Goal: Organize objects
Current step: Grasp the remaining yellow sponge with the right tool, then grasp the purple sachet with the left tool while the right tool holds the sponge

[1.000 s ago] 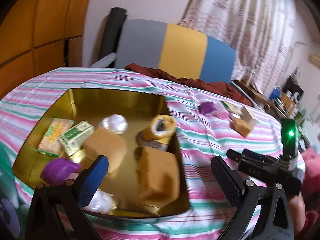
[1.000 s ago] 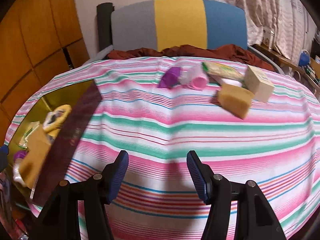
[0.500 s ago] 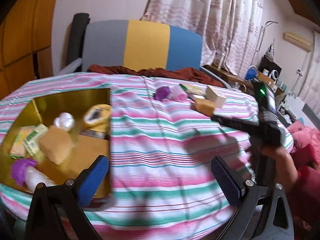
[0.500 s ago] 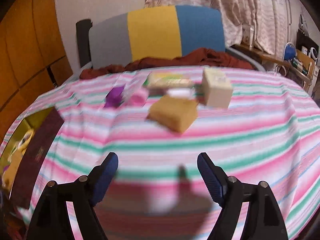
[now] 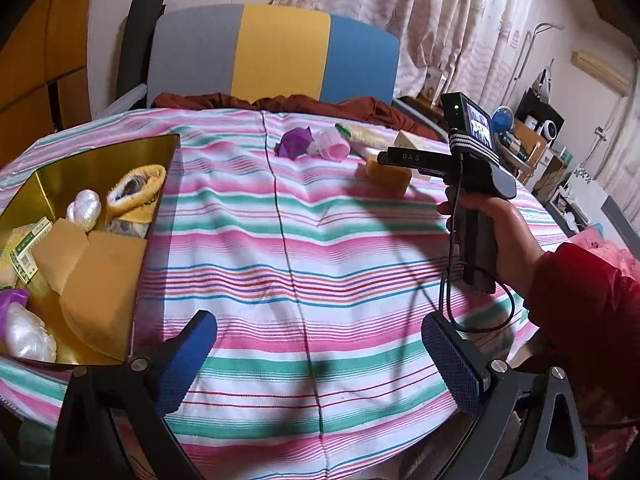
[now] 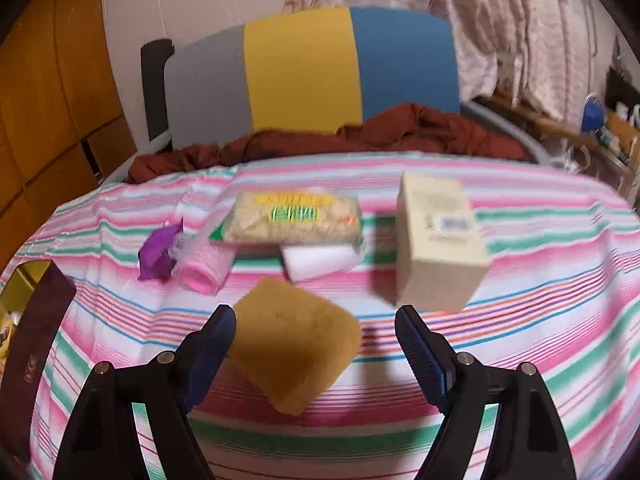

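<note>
My right gripper is open, its fingers on either side of a tan sponge lying on the striped cloth, not closed on it. Behind it lie a white block, a noodle packet, a cream box, a pink roll and a purple wrapper. My left gripper is open and empty over the cloth. The gold tin at its left holds sponges, a yellow towel roll, pearly bags and a green box.
The striped table drops off at the front and right. A grey, yellow and blue chair back with red cloth stands behind it. The right hand and its gripper handle show in the left wrist view. Cluttered shelves stand far right.
The right gripper moved forward to the loose objects and now straddles the tan sponge. The left gripper swung right, away from the tin.
</note>
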Demonstrator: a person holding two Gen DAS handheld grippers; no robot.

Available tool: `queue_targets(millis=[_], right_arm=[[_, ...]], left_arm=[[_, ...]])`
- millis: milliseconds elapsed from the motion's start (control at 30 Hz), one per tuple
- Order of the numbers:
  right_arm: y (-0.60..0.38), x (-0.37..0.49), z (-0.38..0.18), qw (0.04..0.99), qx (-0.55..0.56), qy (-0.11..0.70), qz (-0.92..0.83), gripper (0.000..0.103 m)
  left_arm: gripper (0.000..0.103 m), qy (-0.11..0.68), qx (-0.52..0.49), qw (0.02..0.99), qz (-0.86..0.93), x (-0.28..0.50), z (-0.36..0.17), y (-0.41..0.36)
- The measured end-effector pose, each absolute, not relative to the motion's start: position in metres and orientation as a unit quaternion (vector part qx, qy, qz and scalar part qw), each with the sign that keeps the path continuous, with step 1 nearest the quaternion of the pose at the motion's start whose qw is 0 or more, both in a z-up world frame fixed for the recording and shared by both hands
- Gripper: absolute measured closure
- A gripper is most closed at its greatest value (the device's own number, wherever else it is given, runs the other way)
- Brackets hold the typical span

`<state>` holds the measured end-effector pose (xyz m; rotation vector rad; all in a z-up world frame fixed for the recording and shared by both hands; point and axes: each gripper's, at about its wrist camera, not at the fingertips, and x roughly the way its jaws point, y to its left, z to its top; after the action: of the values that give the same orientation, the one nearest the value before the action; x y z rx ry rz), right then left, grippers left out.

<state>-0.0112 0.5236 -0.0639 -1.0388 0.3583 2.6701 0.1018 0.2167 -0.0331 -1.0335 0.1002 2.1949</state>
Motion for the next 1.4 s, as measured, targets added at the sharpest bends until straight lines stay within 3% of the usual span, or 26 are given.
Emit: queue_targets(millis=[167, 233, 433, 967, 1400], right_arm=[[0.514, -0.016, -0.067, 0.105, -0.361, 0.104, 0.921, 0.02], [0.508, -0.017, -0.067, 0.096, -0.362, 0.092, 0.923, 0.032], [0.487, -0.011, -0.062, 0.099, -0.349, 0.043, 0.931, 0.051], [0.509, 0.022, -0.059, 0.171, -0.306, 0.122, 0.929, 0.052], [0.518, 0.025, -0.066, 0.172, -0.299, 0.149, 0.927, 0.052]], left_arm=[[0.0, 0.037, -0.415, 0.347, 0.84, 0.096, -0.039, 0.228], [0.0, 0.038, -0.42, 0.348, 0.837, 0.095, -0.04, 0.233], [0.0, 0.047, -0.415, 0.344, 0.841, 0.082, -0.029, 0.251], [0.0, -0.03, -0.426, 0.257, 0.867, -0.039, -0.015, 0.323], [0.001, -0.004, -0.439, 0.207, 0.874, -0.132, -0.055, 0.38]])
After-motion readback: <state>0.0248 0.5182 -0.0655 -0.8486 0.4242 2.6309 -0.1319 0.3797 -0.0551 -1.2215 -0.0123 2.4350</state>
